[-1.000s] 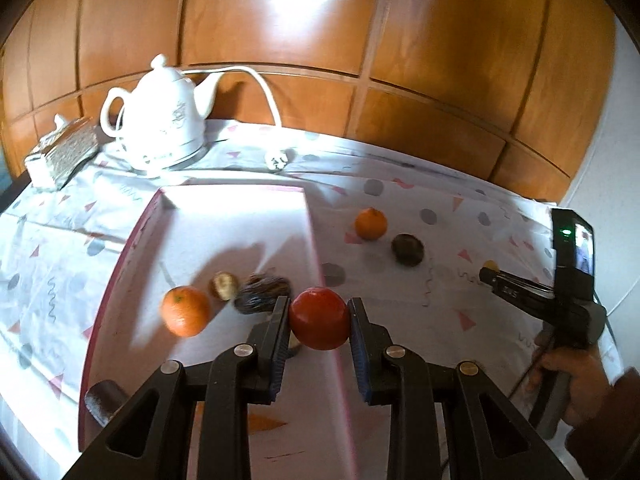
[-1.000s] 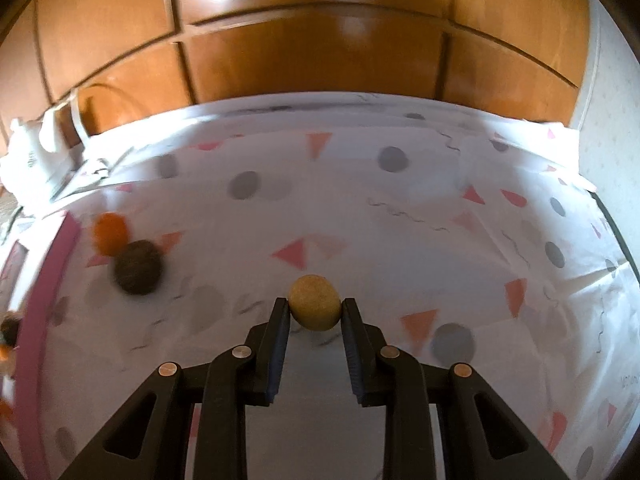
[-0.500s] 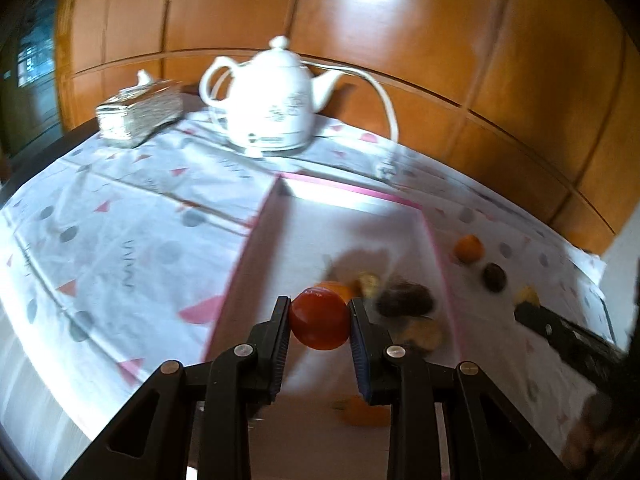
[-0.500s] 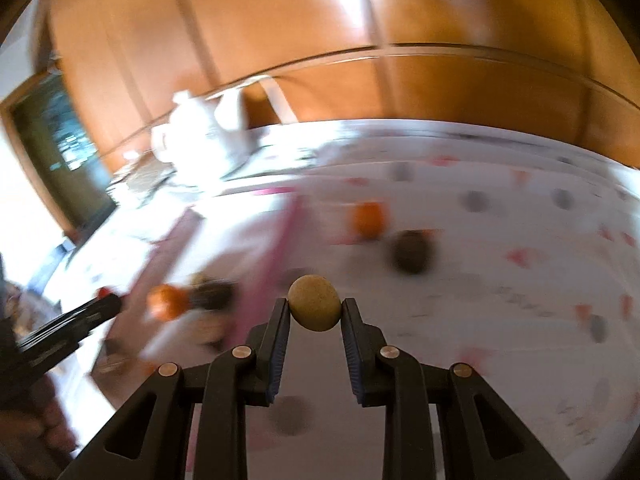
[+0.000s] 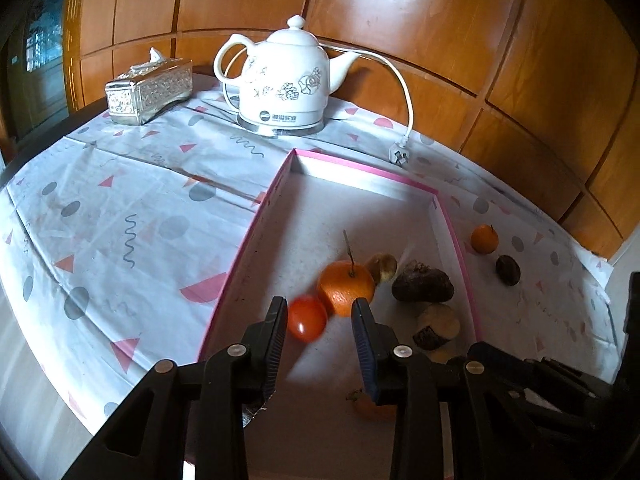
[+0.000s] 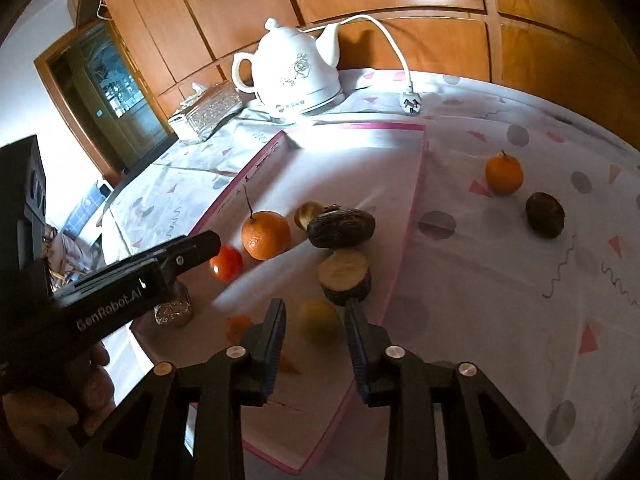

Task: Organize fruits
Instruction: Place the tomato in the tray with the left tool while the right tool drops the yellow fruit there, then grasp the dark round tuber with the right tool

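A pink-rimmed white tray [image 5: 256, 224] [image 6: 416, 184] lies on the patterned cloth. My left gripper [image 5: 319, 320] is open above it; a red tomato [image 5: 307, 318] [image 6: 226, 262], blurred, sits just below its fingers beside a large orange [image 5: 346, 288] [image 6: 265, 235]. My right gripper [image 6: 314, 326] is open over the tray; a yellow round fruit [image 6: 317, 322], blurred, lies between and below its fingers. A dark brown fruit [image 5: 422, 286] [image 6: 341, 227] and a cut brown fruit [image 6: 345, 276] are in the tray. A small orange [image 6: 504, 176] and a dark round fruit [image 6: 545, 214] rest on the cloth at the right.
A white kettle [image 5: 286, 84] with cord and plug [image 6: 410, 102] stands behind the tray. A silver tissue box [image 5: 149, 90] is at the back left. A foil-wrapped item [image 6: 173, 312] and a small orange piece [image 6: 239, 325] lie near the tray's front.
Both grippers have opened over the tray: the left let go of the red tomato, the right let go of the yellow fruit. Both fruits now sit in the tray.
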Demonstrator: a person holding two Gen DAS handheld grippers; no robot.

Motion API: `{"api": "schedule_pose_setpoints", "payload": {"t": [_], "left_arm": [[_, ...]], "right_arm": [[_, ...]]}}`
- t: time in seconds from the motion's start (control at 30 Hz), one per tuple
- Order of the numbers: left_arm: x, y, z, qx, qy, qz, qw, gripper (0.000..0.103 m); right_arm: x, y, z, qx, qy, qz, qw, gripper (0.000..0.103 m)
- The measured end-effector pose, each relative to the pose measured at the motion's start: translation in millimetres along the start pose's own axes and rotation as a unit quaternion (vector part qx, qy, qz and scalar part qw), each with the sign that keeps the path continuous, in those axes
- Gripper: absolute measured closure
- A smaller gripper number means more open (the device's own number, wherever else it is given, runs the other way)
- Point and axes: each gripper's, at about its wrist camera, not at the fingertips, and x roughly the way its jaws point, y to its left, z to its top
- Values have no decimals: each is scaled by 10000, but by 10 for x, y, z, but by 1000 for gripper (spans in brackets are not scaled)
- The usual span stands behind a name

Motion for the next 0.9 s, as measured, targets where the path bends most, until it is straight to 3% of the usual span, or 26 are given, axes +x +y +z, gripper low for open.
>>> {"api": "schedule_pose_setpoints", "payload": {"t": [0.4, 0.9], "left_arm": [[-80, -254, -31, 316, -54, -88, 9994, 65], [-110, -718, -82, 982, -68, -242, 9948, 62]], "right_arm": [[-203, -102, -1, 222, -485, -253, 9983, 69], [-449, -685, -79, 1033, -787, -987, 9866, 69]]}}
